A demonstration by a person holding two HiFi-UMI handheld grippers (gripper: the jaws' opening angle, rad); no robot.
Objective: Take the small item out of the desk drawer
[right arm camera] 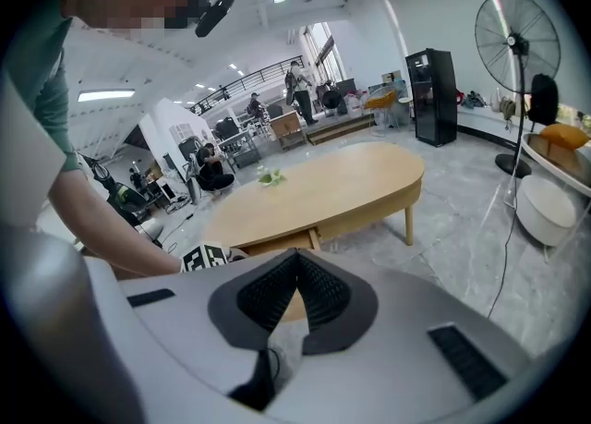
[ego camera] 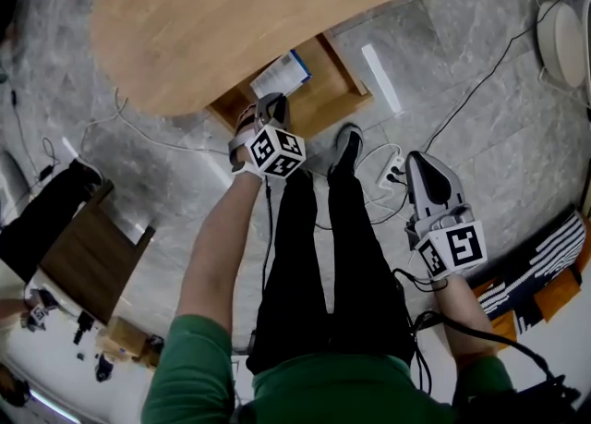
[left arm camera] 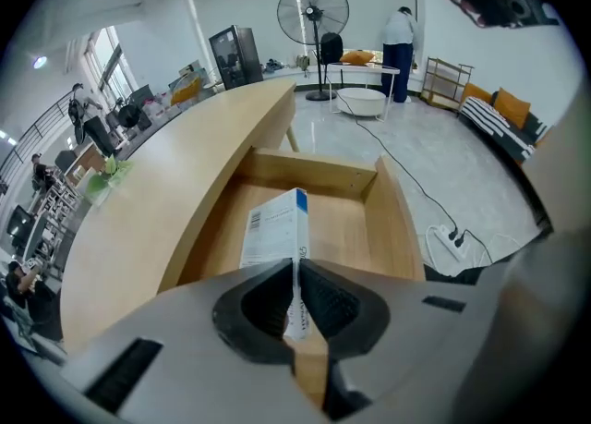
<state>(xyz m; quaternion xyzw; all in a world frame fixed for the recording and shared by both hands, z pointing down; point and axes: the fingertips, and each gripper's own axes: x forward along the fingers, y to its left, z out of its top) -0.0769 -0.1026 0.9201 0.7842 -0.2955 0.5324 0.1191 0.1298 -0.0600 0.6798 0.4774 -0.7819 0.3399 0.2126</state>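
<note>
Wooden bench drawer [left arm camera: 314, 173] open | left tongs [left arm camera: 295, 270] clamped on white-and-blue box [left arm camera: 275, 233] over it | right tongs [right arm camera: 295, 256] pressed together, empty, held aside

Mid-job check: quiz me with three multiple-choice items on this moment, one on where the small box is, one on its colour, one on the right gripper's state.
1. Where is the small box?
A. flat on the desk top
B. on the floor
C. pinched in the left gripper, by the open drawer

2. The stripe at the box's far end is
A. red
B. blue
C. green

3. The right gripper is
A. shut, empty
B. shut on the box
C. wide open

Answers: 1 C, the left gripper view shows its jaws clamping the box; 2 B, the stripe shows blue on white; 3 A, its jaws meet with nothing between.
</note>
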